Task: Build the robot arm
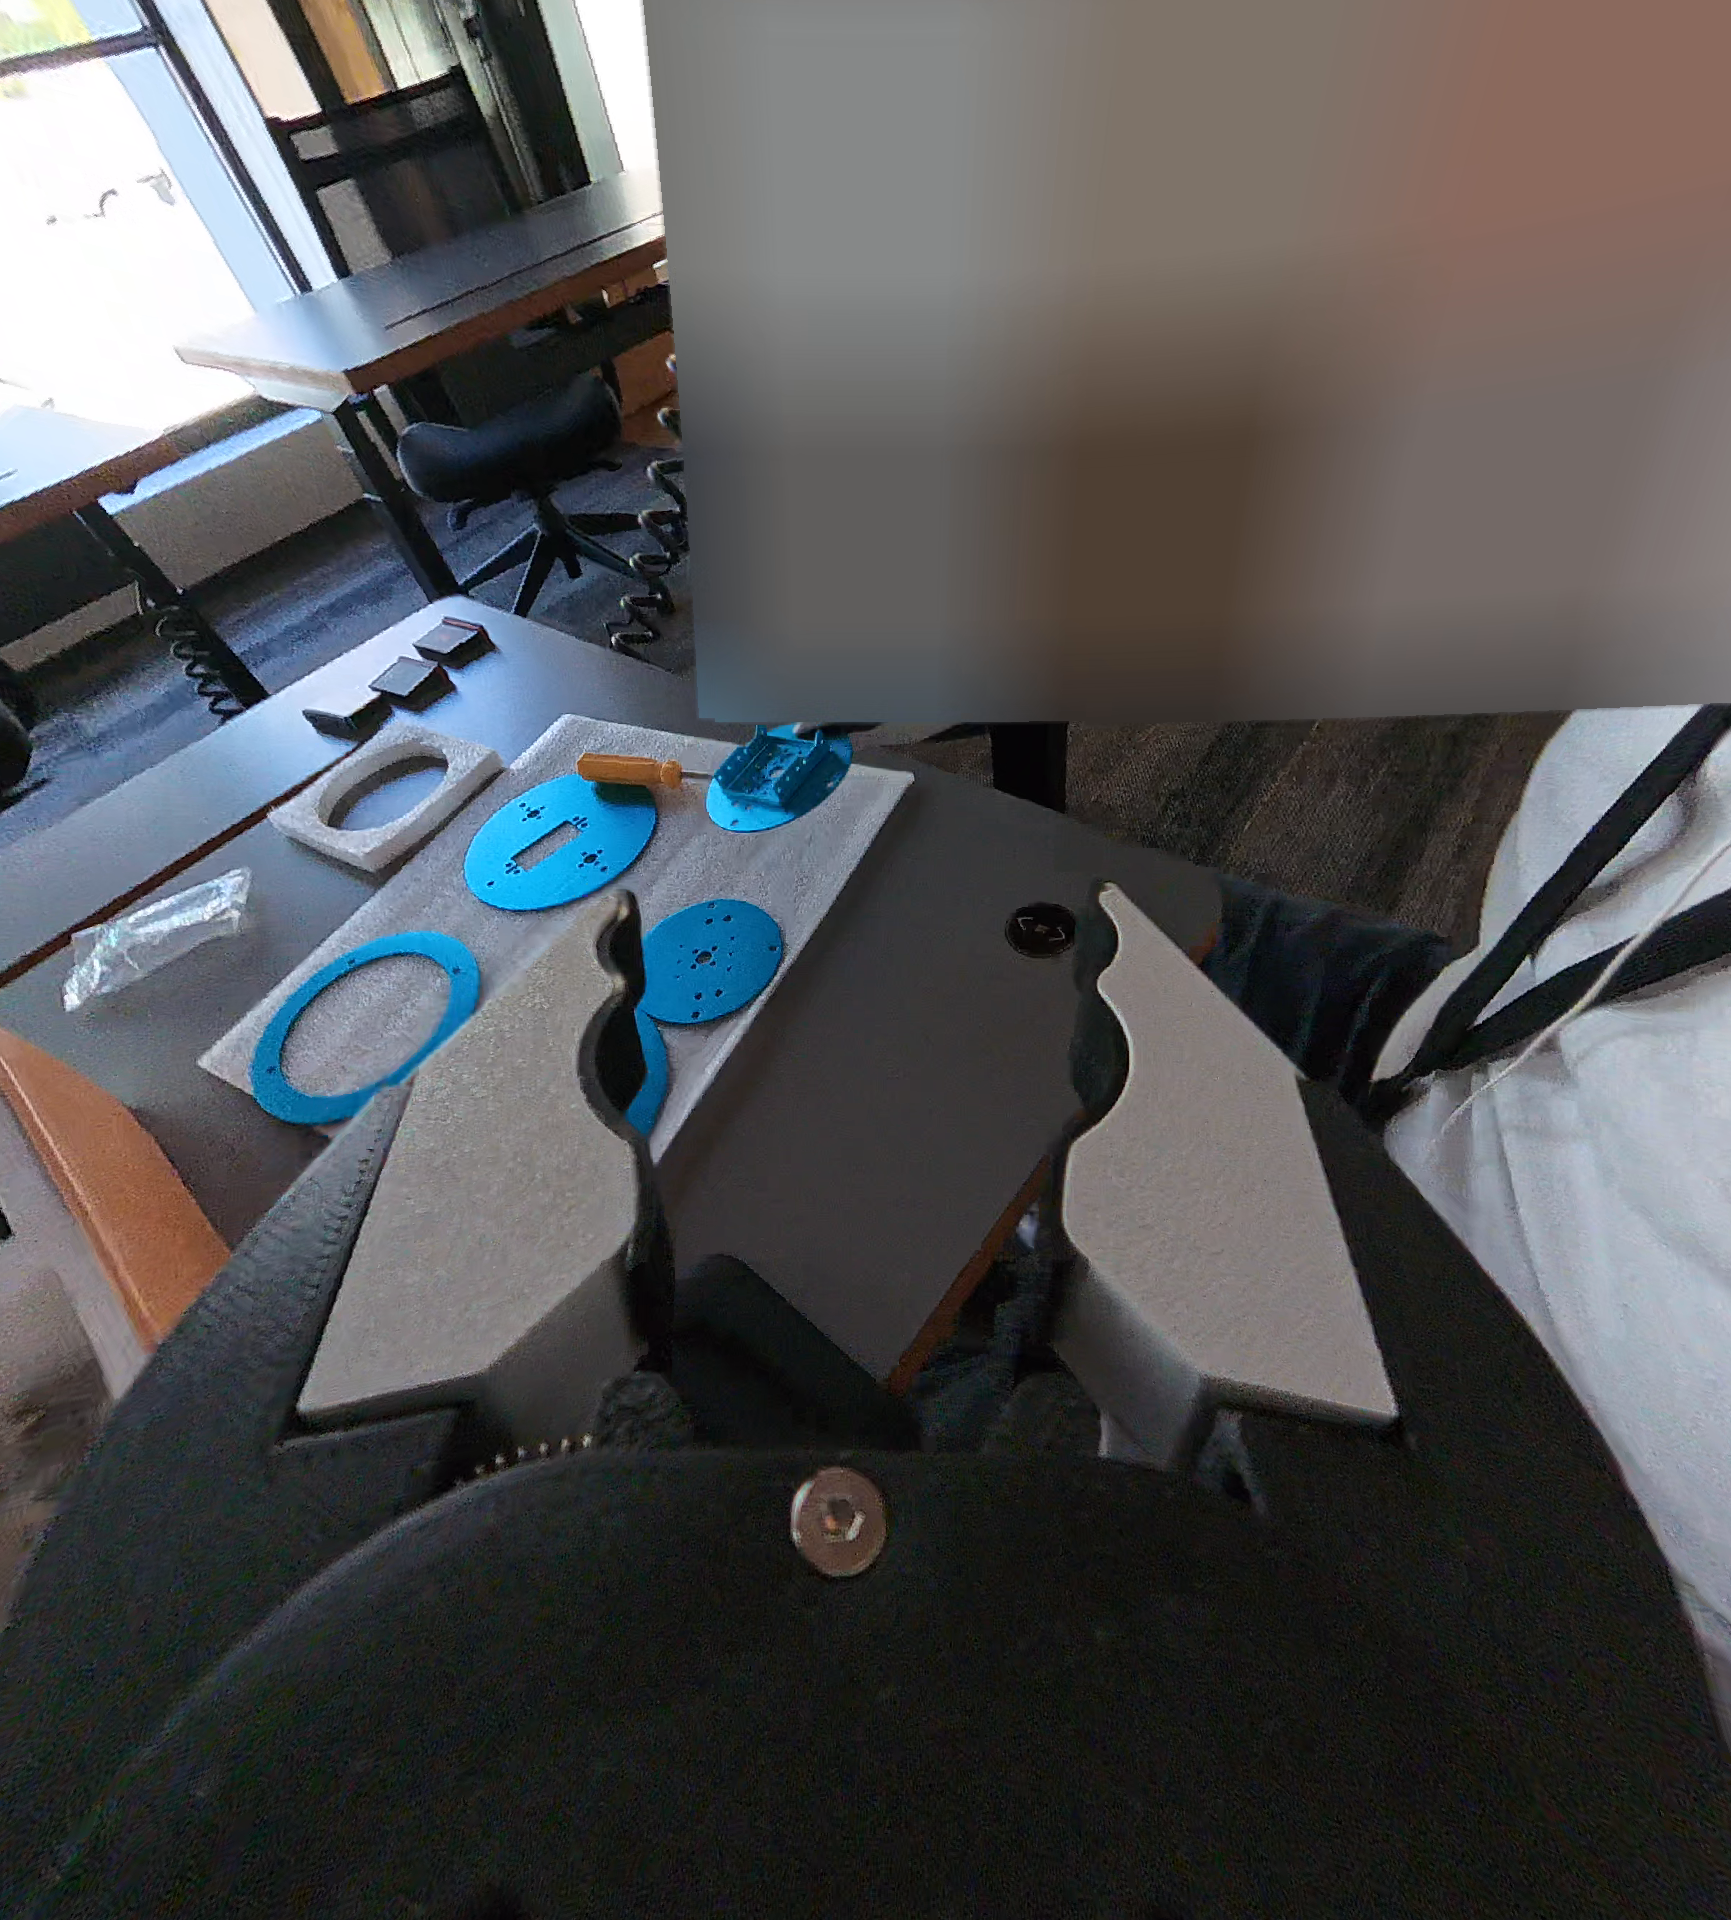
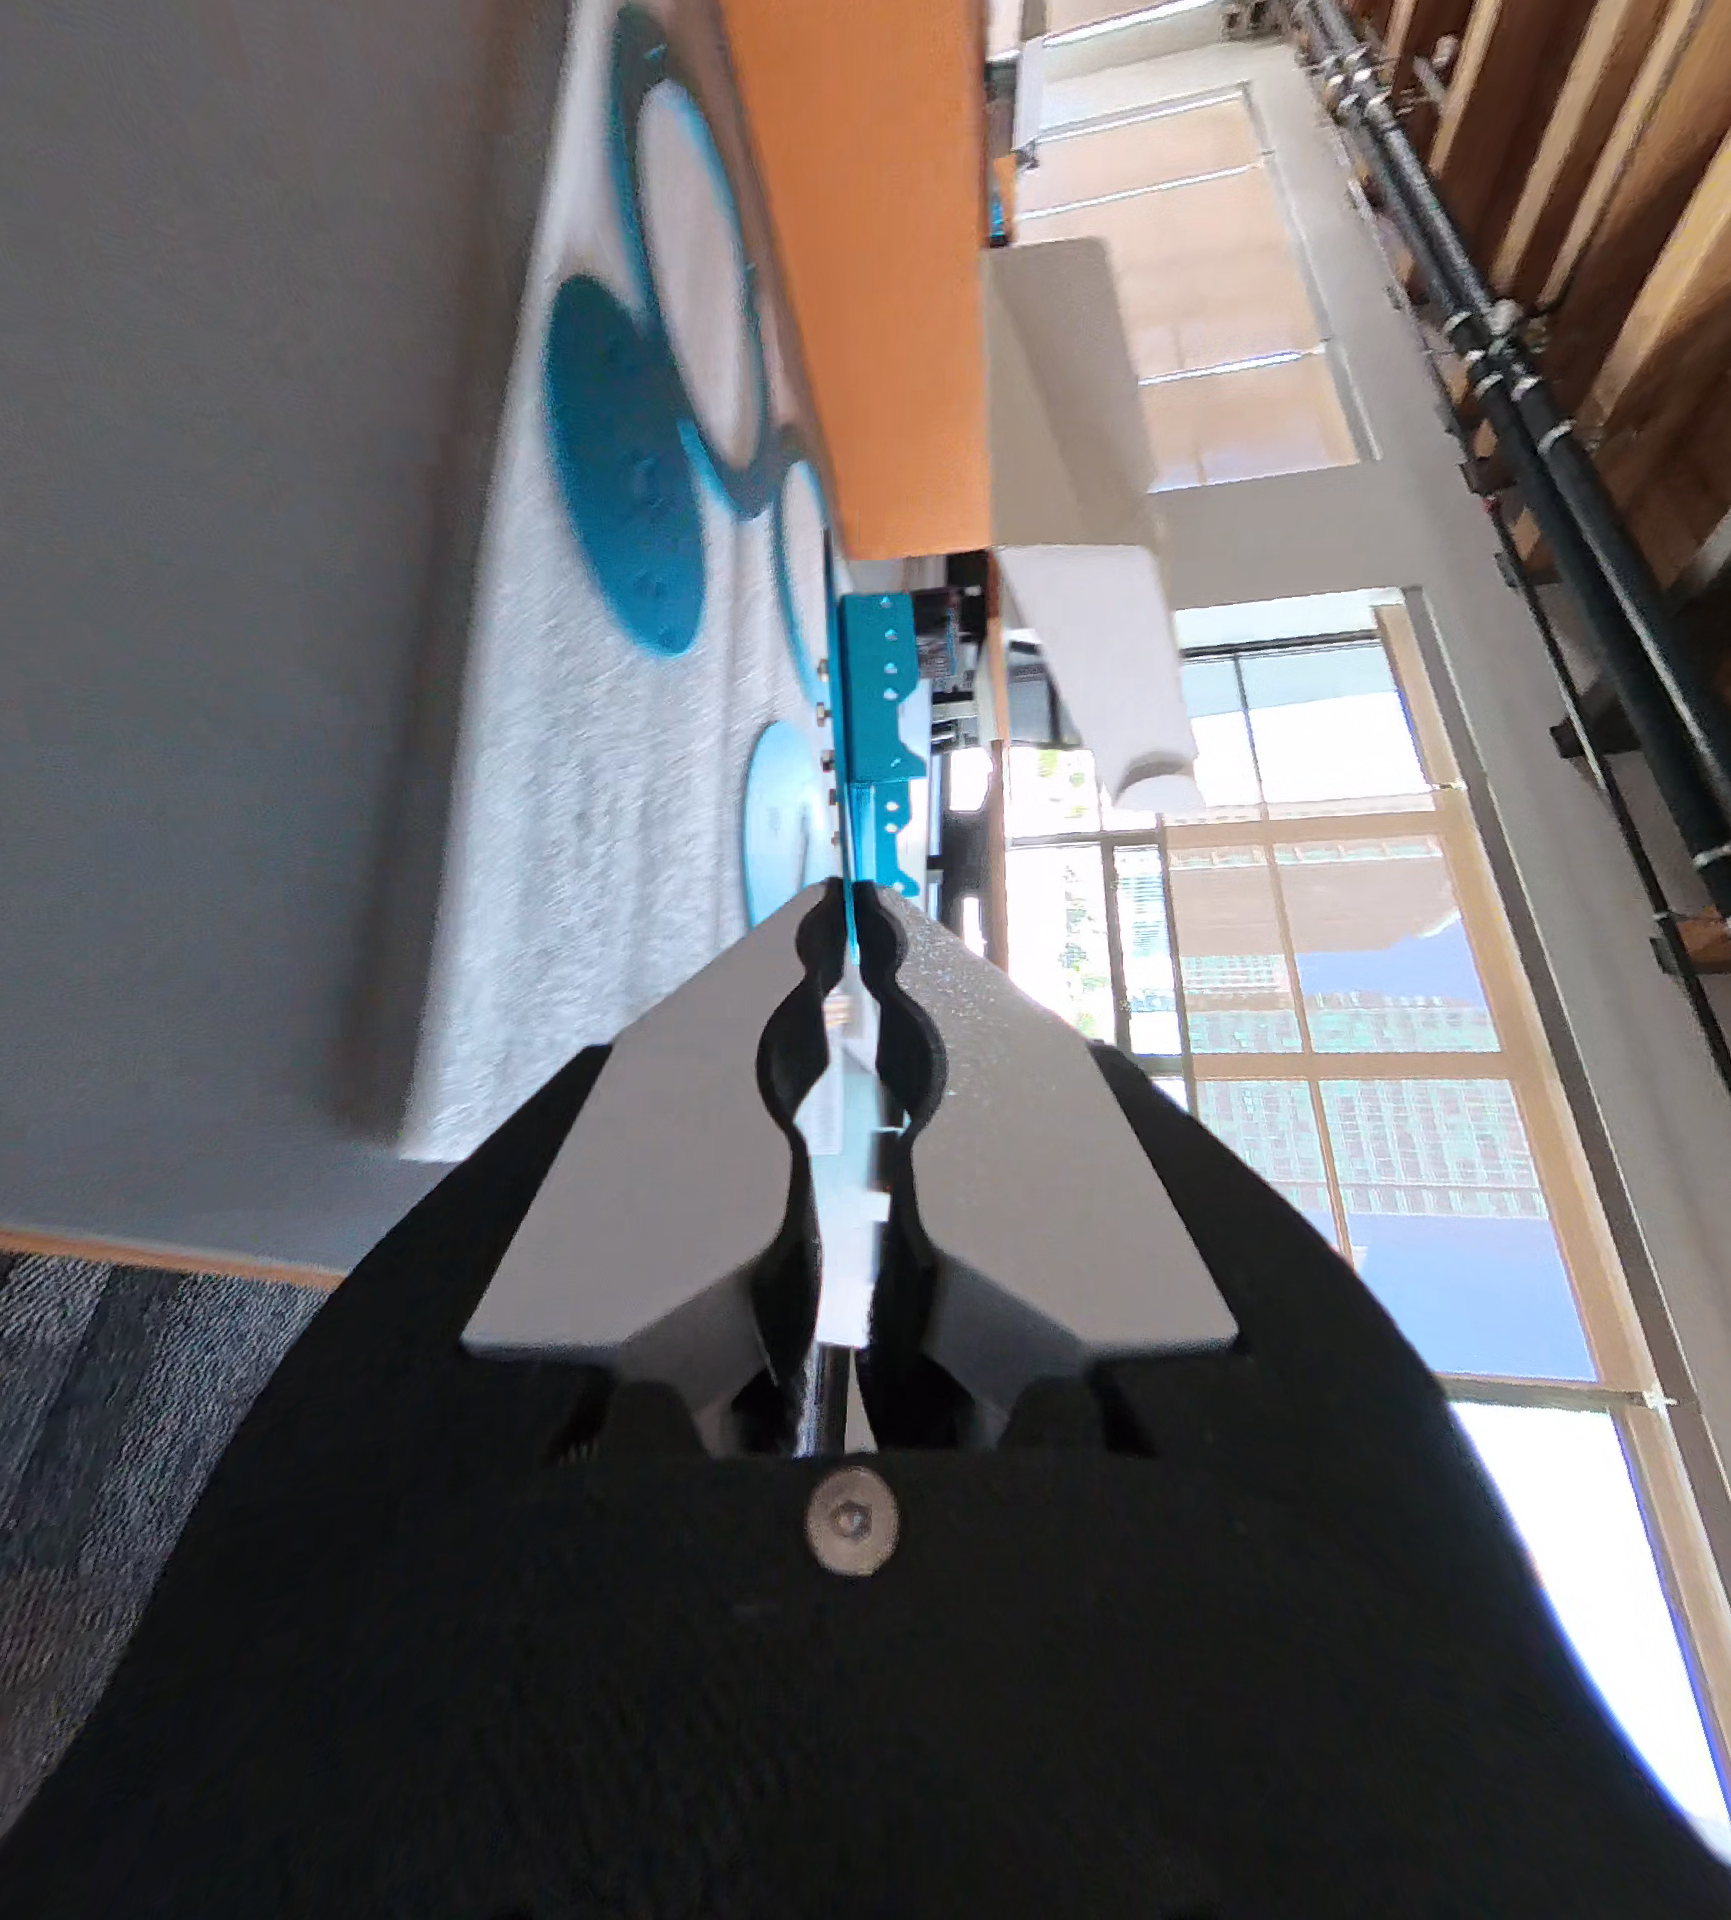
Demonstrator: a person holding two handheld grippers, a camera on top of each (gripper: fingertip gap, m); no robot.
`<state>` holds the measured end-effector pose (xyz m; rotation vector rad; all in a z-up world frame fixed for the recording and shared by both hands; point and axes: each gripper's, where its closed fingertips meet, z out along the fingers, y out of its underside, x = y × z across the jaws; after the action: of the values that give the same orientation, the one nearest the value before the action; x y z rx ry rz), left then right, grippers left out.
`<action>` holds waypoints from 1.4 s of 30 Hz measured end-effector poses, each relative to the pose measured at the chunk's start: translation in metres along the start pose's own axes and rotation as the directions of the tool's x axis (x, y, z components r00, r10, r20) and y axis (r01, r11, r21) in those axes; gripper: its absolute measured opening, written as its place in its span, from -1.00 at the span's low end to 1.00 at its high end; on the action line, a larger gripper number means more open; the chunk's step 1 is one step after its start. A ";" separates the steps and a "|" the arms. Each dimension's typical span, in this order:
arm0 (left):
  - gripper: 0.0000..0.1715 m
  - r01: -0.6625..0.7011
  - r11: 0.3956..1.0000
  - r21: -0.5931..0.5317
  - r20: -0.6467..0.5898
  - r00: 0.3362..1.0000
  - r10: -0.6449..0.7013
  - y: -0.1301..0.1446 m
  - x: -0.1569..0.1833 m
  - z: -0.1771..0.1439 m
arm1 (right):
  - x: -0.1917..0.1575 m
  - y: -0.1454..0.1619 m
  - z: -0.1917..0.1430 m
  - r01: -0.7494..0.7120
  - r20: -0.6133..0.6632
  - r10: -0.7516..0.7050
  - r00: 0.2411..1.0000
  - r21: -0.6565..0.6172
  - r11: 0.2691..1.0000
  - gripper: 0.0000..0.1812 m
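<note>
My left gripper [image 1: 863, 909] is open and empty, held above the dark table [image 1: 902, 1091] beside a white foam mat [image 1: 736, 862]. On the mat lie a blue ring [image 1: 269, 1049], a blue disc with a rectangular slot [image 1: 560, 842], a small blue disc [image 1: 710, 961] and an orange-handled screwdriver [image 1: 627, 769]. A blue round plate with a blue bracket [image 1: 776, 774] is at the mat's far end. In the rolled right wrist view, my right gripper [image 2: 853, 899] is shut on the thin edge of that blue plate [image 2: 853, 862], with the bracket [image 2: 876, 686] beyond the fingertips.
A white foam frame [image 1: 388, 795] and a clear plastic bag [image 1: 154, 930] lie left of the mat. Small black squares [image 1: 409, 681] sit at the far table edge. A person in a white shirt [image 1: 1619, 1195] stands at right. A stool [image 1: 518, 447] and desks are behind. About 30 cm separates my left fingertips from my right.
</note>
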<state>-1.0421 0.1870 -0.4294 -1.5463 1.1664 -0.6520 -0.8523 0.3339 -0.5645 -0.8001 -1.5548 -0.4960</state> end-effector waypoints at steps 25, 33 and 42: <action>-0.01 -0.021 0.987 -0.162 -0.057 0.998 0.012 0.016 0.041 -0.012 | -0.042 0.032 -0.016 0.353 0.447 -0.281 0.849 -0.085 0.932 -0.80; 0.09 0.126 0.980 0.153 -0.007 0.992 -0.126 -0.001 0.008 0.009 | -0.002 0.008 -0.170 -0.520 -0.198 0.482 0.854 -0.361 0.774 -0.76; 0.11 -0.185 0.952 0.244 0.233 0.964 0.128 -0.098 -0.095 0.052 | 0.093 -0.013 -0.364 -0.687 -0.622 0.368 0.692 -0.410 0.599 -0.75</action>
<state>-0.9995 0.2934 -0.3389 -1.2498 0.9839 -0.4968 -0.6144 0.0832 -0.4168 -1.4855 -0.5750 -0.6863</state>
